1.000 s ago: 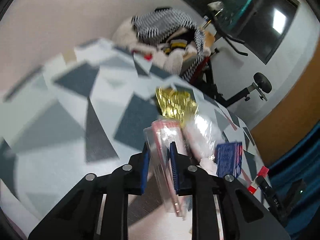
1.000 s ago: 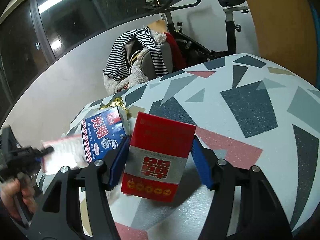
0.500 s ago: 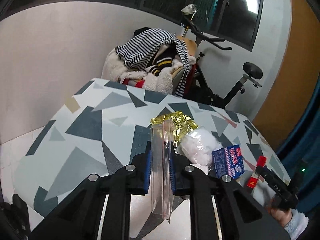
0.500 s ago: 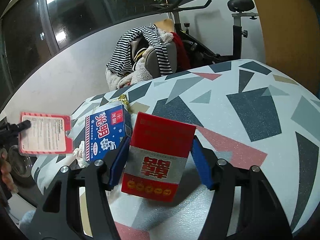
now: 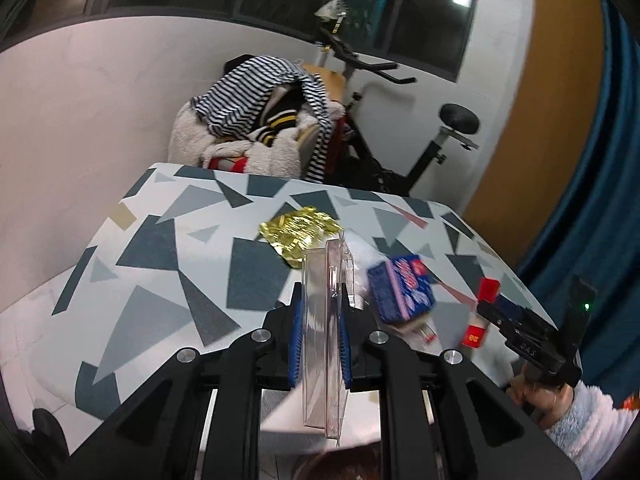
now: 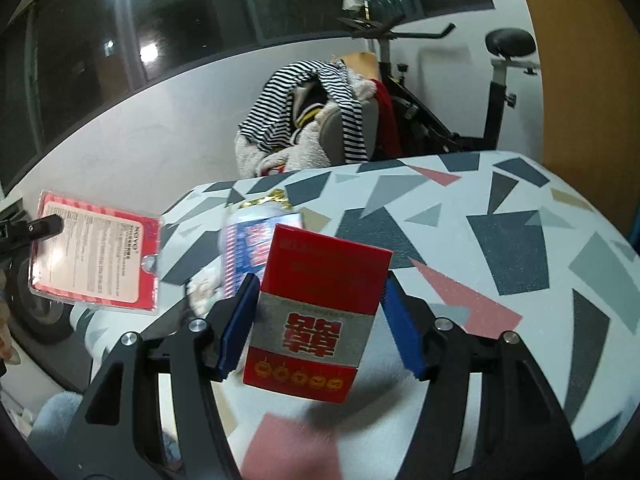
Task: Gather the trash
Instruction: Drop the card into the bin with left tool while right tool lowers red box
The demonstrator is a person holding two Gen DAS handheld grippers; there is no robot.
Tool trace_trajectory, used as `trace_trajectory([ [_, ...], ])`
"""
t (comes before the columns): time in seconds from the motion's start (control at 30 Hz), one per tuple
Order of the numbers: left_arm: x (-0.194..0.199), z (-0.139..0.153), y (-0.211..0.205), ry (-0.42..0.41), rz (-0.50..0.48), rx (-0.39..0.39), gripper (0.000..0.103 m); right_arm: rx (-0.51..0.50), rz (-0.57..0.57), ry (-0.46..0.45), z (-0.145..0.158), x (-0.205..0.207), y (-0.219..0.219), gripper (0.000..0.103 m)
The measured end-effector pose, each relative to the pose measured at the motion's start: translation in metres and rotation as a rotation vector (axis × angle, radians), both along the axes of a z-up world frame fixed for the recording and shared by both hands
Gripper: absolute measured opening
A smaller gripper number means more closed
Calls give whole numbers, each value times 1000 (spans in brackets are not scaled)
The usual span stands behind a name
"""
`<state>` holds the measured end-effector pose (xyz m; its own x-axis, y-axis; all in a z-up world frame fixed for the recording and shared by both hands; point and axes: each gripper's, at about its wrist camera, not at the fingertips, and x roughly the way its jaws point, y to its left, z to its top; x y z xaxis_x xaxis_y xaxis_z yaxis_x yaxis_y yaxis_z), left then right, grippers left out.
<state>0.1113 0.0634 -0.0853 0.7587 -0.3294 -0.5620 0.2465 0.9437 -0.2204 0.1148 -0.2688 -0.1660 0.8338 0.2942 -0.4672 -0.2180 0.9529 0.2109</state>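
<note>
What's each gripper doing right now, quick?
Left gripper: shut on the clear blister pack.
Right gripper: shut on the red box.

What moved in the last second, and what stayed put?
The left gripper carried the clear plastic package up and away from the trash pile, off the table's left side. The right gripper lifted the red box a little. Both grips stayed shut. The blue box and gold wrapper stayed on the table.
</note>
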Motion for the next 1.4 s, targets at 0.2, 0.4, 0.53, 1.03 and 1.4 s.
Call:
trace_trajectory([
  [0.2, -45, -5, -12, 23, -78, -1, 15, -16, 25, 6, 5, -42, 12, 63],
  [0.4, -86, -33, -22, 93, -154, 8, 15, -7, 35, 33, -1, -78, 20, 63],
  [0.53, -106, -56, -29, 141, -211, 40, 15, -13, 42, 59, -9, -96, 24, 63],
  [1.03, -104, -186, -93, 353, -432, 334, 15, -12, 51, 177, -45, -119, 31, 62],
  [1.4, -95, -249, -112, 439, -490, 371, 22, -72, 70, 226, -63, -116, 43, 62],
])
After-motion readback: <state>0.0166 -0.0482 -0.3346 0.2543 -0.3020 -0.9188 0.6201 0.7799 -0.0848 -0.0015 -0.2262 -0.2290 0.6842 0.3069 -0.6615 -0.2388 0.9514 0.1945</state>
